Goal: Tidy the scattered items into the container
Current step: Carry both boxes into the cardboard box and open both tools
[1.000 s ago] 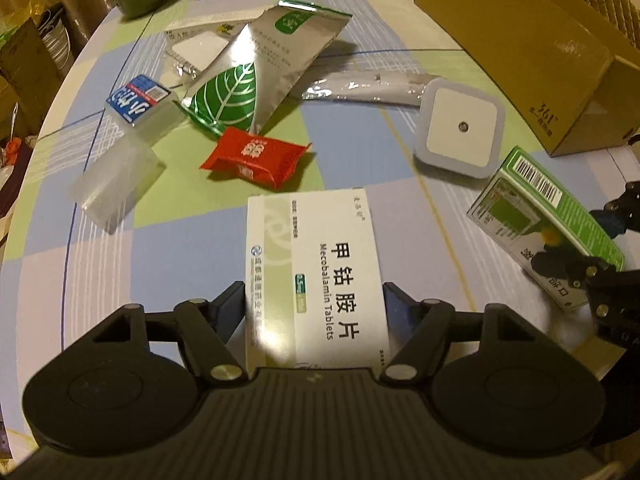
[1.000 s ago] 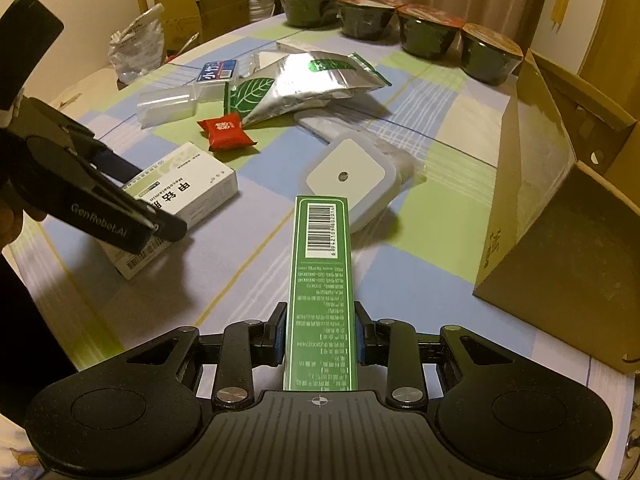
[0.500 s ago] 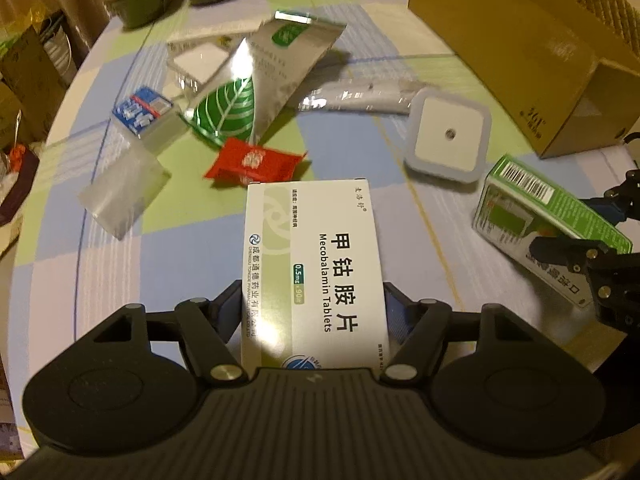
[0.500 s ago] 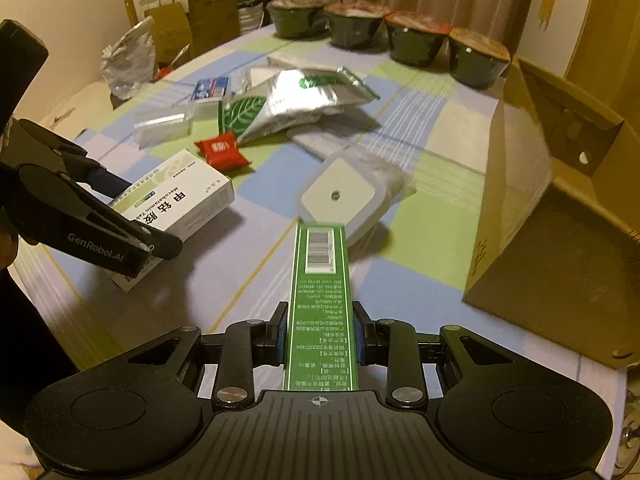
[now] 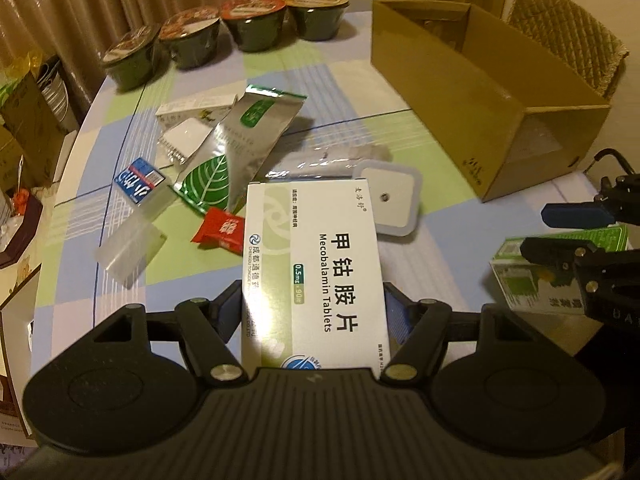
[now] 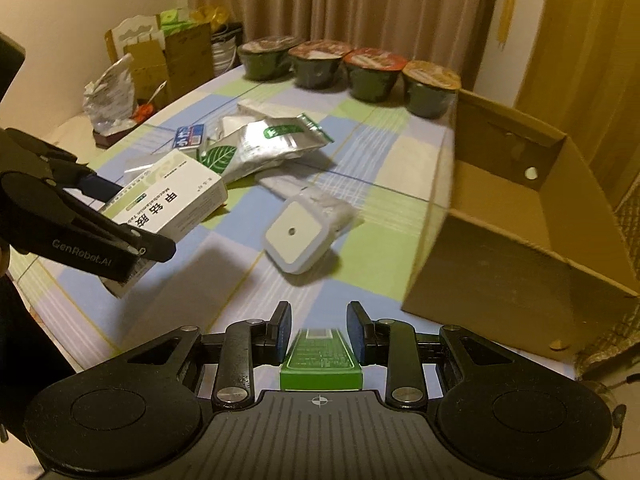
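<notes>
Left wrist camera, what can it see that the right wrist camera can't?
Only the left wrist camera shows the red snack packet on the table. Only the right wrist camera shows the crumpled silver bag off past the table's edge. Both show the white medicine box in the left gripper, the green box in the right gripper, the cardboard box, the four bowls and the square white night light.
</notes>
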Demonstrator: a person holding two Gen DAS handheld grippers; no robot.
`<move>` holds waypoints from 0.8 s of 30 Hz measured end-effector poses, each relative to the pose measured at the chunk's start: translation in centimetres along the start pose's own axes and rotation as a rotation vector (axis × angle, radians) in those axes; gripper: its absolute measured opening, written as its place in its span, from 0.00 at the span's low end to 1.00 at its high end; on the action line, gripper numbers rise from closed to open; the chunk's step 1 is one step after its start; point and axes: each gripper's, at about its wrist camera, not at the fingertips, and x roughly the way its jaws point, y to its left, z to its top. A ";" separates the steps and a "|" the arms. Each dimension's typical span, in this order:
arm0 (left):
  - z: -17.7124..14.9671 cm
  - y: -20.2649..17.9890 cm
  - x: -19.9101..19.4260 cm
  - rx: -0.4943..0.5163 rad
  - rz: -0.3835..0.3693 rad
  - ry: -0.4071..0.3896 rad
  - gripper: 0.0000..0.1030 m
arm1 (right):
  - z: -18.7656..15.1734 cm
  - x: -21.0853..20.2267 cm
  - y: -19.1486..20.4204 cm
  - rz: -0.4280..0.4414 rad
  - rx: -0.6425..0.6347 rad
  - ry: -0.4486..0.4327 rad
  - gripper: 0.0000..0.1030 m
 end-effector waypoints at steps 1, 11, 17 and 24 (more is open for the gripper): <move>0.0 -0.2 -0.1 0.003 -0.004 -0.003 0.65 | 0.0 -0.3 -0.2 -0.003 0.003 -0.006 0.32; 1.8 -3.0 -1.7 0.041 -0.054 -0.046 0.65 | 1.0 -3.3 -2.0 -0.038 0.017 -0.067 0.32; 4.4 -4.2 -2.5 0.064 -0.081 -0.089 0.65 | 3.2 -5.9 -4.3 -0.066 0.023 -0.128 0.32; 8.9 -6.7 -3.4 0.108 -0.125 -0.151 0.65 | 7.1 -9.1 -8.2 -0.130 0.037 -0.239 0.32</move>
